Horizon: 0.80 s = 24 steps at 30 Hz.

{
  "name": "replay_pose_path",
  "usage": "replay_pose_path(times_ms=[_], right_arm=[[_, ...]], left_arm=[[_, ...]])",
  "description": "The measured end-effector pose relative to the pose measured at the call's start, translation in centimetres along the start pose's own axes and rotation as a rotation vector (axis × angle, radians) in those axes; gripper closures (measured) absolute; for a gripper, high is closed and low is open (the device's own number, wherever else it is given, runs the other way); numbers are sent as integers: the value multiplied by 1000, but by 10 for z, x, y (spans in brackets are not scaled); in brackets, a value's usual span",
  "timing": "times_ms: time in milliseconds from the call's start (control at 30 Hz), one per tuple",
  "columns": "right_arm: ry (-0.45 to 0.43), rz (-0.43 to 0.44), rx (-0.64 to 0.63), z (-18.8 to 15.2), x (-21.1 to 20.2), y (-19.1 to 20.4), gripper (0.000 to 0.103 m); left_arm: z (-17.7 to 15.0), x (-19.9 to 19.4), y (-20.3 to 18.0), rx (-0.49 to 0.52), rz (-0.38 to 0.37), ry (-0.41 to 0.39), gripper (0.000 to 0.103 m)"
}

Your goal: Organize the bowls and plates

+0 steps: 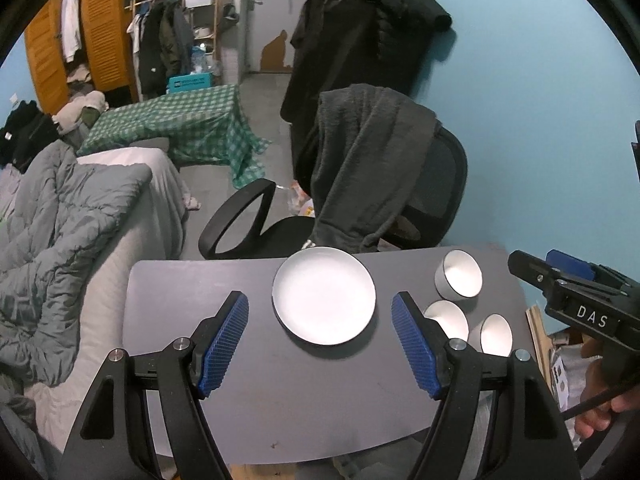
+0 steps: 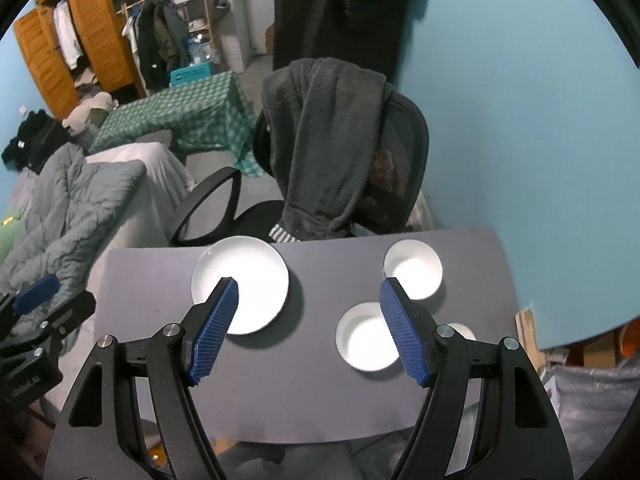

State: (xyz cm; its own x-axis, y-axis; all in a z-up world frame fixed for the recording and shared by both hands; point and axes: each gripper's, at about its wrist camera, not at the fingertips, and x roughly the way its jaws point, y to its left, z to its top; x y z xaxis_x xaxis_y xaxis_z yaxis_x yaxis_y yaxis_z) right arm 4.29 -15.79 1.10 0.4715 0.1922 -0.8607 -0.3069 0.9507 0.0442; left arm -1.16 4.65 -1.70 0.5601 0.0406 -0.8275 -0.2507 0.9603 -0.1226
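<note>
A white plate (image 1: pixel 324 295) (image 2: pixel 240 284) lies on the grey table (image 1: pixel 200 292) (image 2: pixel 152 276) toward its far edge. Three white bowls stand to its right: a far bowl (image 1: pixel 459 273) (image 2: pixel 413 268), a middle bowl (image 1: pixel 447 316) (image 2: pixel 366 340), and a near-right bowl (image 1: pixel 495 335) (image 2: pixel 462 330) mostly hidden behind a finger in the right wrist view. My left gripper (image 1: pixel 320 312) hovers open above the table, with the plate seen between its blue pads. My right gripper (image 2: pixel 308 300) is open too, above the gap between plate and bowls, holding nothing. In the left wrist view the right gripper's body (image 1: pixel 576 300) shows at the right edge.
A black office chair (image 1: pixel 436 184) (image 2: pixel 400 160) draped with a dark fleece stands just beyond the table's far edge. A bed with a grey quilt (image 1: pixel 64 216) (image 2: pixel 68 208) lies left of the table. The blue wall (image 1: pixel 540 140) runs along the right.
</note>
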Motion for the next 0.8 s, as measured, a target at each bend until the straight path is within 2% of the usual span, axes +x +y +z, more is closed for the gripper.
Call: replay_pose_path(times_ms=[533,800], right_arm=[[-2,-25,56,-20,-13,-9,31],[-14,-50,116,-23,-20,-22,31]], left_arm=[[-4,-15,-6,42,-63,0,27],[1,-9,-25,115,-116,20,28]])
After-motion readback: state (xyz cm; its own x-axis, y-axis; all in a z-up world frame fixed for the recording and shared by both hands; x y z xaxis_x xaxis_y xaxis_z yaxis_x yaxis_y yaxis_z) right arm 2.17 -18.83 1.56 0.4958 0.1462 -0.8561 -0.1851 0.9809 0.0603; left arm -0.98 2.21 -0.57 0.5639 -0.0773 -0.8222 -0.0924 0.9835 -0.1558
